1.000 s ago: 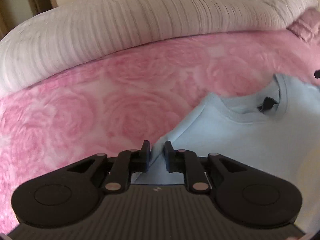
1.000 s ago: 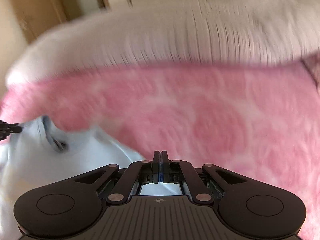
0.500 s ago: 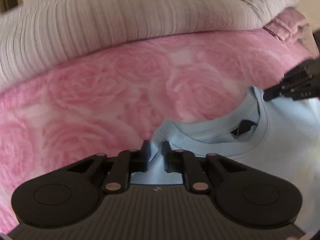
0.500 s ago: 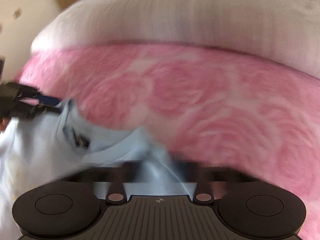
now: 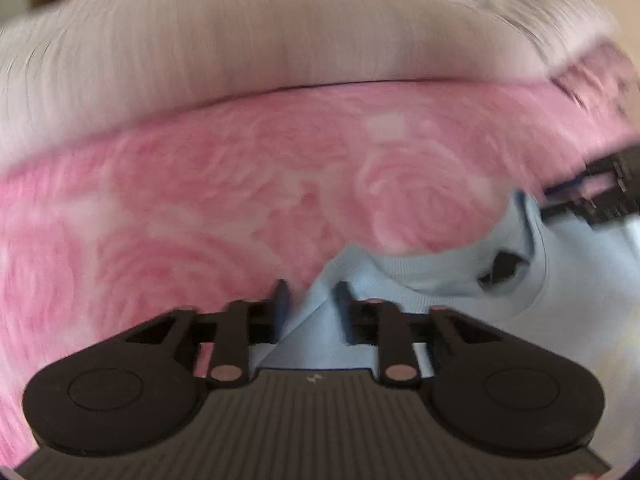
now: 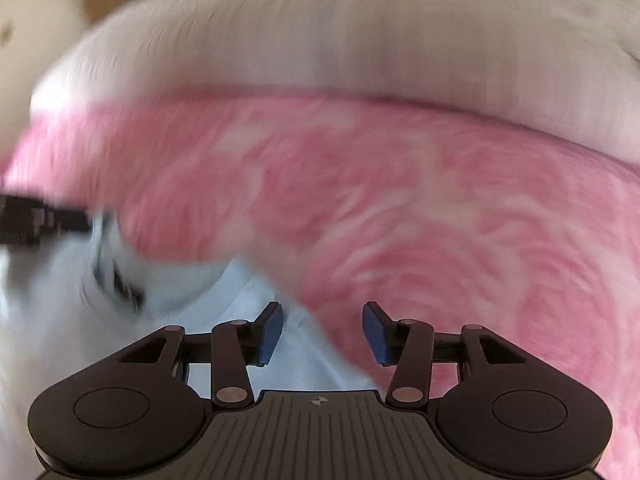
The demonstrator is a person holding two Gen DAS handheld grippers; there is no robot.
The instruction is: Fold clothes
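Pink blanket (image 5: 200, 208) (both views); only right gripper (image 6: 322, 326) jaws opening, apart.

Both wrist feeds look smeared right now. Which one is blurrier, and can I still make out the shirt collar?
Right wrist view: heavier motion blur, light blue shirt collar smeared, pink blanket streaky. Left wrist view: milder blur, collar still readable; fisheye bends both.

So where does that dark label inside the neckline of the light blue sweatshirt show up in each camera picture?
Left wrist view: the dark neck label sits right of centre, inside the light blue sweatshirt collar.
Right wrist view: the label sits at the left, blurred.
Shared landmark: the pink rose-patterned blanket behind the collar.
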